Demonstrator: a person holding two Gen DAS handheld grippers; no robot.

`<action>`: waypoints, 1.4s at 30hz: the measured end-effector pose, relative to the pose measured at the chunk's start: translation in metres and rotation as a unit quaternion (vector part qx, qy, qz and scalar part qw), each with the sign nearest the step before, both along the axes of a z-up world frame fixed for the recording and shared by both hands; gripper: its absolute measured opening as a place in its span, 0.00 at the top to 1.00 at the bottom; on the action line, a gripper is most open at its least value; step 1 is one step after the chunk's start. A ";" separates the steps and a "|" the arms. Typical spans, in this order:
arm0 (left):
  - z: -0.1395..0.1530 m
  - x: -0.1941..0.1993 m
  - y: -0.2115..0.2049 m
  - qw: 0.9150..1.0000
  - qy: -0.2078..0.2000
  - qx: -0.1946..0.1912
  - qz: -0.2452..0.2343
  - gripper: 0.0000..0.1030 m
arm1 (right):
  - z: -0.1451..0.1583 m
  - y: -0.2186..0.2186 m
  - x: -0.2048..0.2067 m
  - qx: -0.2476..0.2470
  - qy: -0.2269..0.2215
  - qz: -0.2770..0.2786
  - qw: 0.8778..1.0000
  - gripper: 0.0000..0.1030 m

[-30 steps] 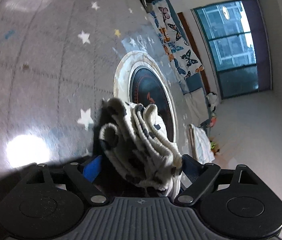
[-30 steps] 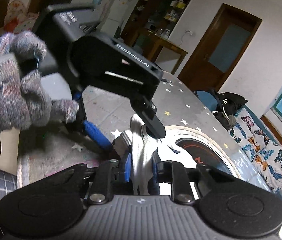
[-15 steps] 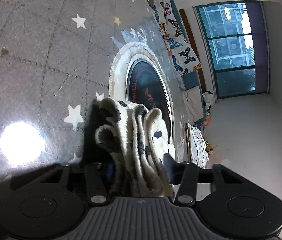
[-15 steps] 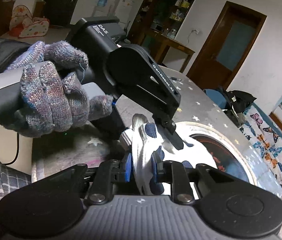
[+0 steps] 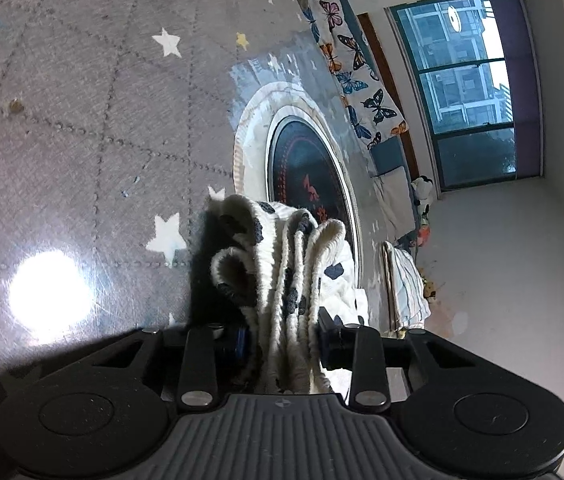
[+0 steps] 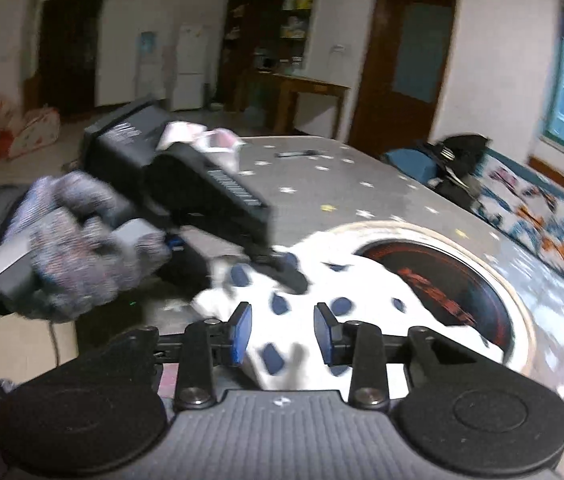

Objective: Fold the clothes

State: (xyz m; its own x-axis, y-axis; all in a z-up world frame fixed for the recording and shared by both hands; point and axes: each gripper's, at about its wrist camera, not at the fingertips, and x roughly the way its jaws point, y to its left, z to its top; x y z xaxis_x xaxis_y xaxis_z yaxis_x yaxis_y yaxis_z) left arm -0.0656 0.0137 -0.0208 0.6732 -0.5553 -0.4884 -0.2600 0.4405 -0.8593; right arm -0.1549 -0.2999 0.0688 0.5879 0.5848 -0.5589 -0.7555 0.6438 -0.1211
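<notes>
Star-print counter (image 5: 82,128) is carrying the spotted white garment (image 5: 282,264), lying bunched by the round inlay. Left tool (image 5: 282,340) is pinching its folded layers. Right tool (image 6: 282,332) is opening, pads clear, garment lying between them.

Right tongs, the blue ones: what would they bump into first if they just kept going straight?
Probably the spotted white cloth lying just ahead of the right tongs, which are opening; depth is blurry.

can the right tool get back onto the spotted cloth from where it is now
Probably yes. The right tool has its jaws opening just over the spotted cloth, nothing between. The left tool pinches the cloth's far bunched end, leaving the near part free.
</notes>
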 end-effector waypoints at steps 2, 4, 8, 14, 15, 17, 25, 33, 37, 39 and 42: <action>0.000 0.000 0.000 1.000 -0.001 0.004 -0.002 0.67 | 0.001 -0.012 0.010 0.015 0.011 -0.029 0.999 0.61; 0.001 0.000 -0.001 1.000 -0.002 0.009 -0.004 0.67 | 0.000 -0.024 0.022 0.028 0.020 -0.061 0.998 0.59; 0.002 0.003 -0.002 1.000 -0.005 0.015 -0.009 0.67 | -0.006 -0.049 0.039 0.052 0.044 -0.115 0.991 0.57; 0.002 0.005 -0.002 1.000 -0.005 0.017 -0.014 0.67 | -0.016 -0.078 0.057 0.082 0.067 -0.178 0.978 0.49; 0.002 0.005 -0.002 1.000 -0.005 0.018 -0.014 0.67 | -0.019 -0.082 0.058 0.086 0.068 -0.186 0.976 0.49; 0.002 0.004 -0.002 1.000 -0.005 0.019 -0.014 0.67 | -0.024 -0.088 0.061 0.092 0.070 -0.200 0.973 0.43; 0.002 0.006 -0.002 1.000 -0.007 0.024 -0.016 0.67 | -0.029 -0.101 0.070 0.115 0.082 -0.231 0.963 0.42; 0.002 0.008 -0.003 0.999 -0.009 0.025 -0.018 0.67 | -0.037 -0.104 0.082 0.133 0.095 -0.251 0.954 0.38; 0.002 0.008 -0.001 1.000 -0.005 0.019 -0.020 0.67 | -0.042 -0.104 0.085 0.139 0.104 -0.265 0.949 0.38; 0.003 0.009 -0.002 1.000 -0.002 0.020 -0.021 0.67 | -0.042 -0.104 0.084 0.141 0.100 -0.270 0.947 0.37; 0.005 0.011 -0.002 0.999 -0.001 0.029 -0.025 0.67 | -0.044 -0.105 0.085 0.149 0.102 -0.276 0.944 0.37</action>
